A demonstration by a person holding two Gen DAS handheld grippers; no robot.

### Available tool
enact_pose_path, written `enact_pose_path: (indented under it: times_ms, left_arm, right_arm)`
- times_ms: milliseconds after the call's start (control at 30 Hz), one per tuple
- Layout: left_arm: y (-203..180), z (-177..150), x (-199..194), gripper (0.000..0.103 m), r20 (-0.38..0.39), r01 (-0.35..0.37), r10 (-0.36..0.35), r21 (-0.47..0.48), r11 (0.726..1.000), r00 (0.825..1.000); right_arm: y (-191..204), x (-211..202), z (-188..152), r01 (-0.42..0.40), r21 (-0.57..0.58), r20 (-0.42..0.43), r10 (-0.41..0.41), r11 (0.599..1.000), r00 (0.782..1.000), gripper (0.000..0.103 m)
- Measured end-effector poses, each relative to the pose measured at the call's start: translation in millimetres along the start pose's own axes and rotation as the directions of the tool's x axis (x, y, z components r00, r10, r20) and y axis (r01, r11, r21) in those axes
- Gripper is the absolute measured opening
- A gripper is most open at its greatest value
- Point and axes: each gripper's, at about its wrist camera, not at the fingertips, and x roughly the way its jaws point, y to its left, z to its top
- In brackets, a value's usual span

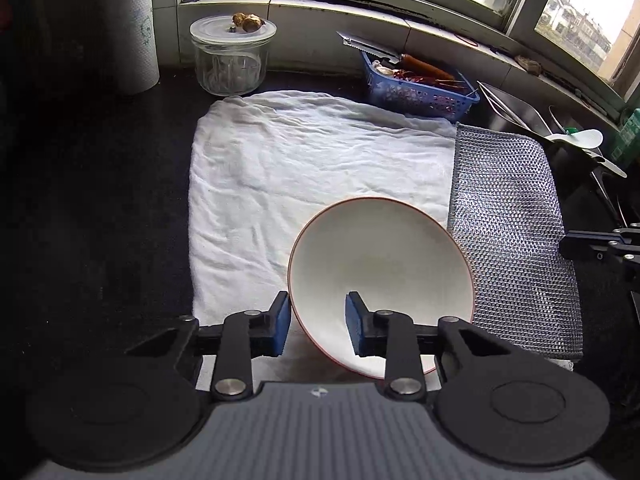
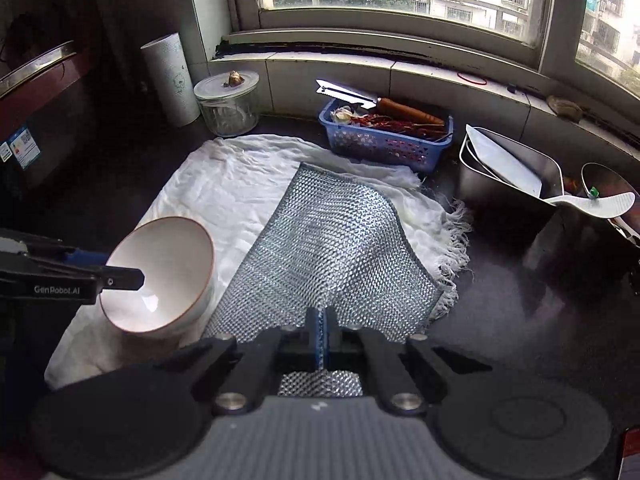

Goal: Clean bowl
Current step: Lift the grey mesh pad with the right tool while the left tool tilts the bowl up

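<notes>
White inside, the bowl (image 1: 380,280) sits tilted near the cloth's (image 1: 280,160) front edge, its rim straddled by the left gripper (image 1: 318,326), mouth turned toward the right gripper (image 2: 321,338), which is clenched on the mesh (image 2: 332,240) just beside it.

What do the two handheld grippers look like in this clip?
Both look alike: the left gripper and right gripper have black linkage arms with silver pivot screws, blue pads on the fingers, round black discs either side, and a ribbed grey body. The left gripper's finger reads "GenRobot.AI" in the right wrist view. No hands, sleeves or cables show.
</notes>
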Motion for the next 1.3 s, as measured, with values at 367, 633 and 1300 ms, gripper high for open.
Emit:
enact_pose_path:
  times_ms: [367, 633, 1300]
  left_arm:
    - [-5.1, -4.5, -9.6, 0.015, 0.046, -0.014, 0.014, 0.000, 1.000, 0.999]
    - [-3.9, -1.8, -5.7, 0.015, 0.038, -0.030, 0.028, 0.036, 0.999, 0.999]
    - [-36.5, -2.4, -21.1, 0.008, 0.123, -0.052, 0.032, 0.165, 0.985, 0.992]
  right_arm:
    - [0.8, -18.9, 5.8, 0.025, -0.009, 0.065, -0.024, 1.000, 0.998, 0.001]
    - [3.8, -38.6, 13.5, 0.011, -0.025, 0.119, -0.008, 1.000, 0.993, 0.002]
    - [61.0, -4.6, 25.8, -0.290, -0.200, 0.063, 0.308, 0.936, 0.949, 0.002]
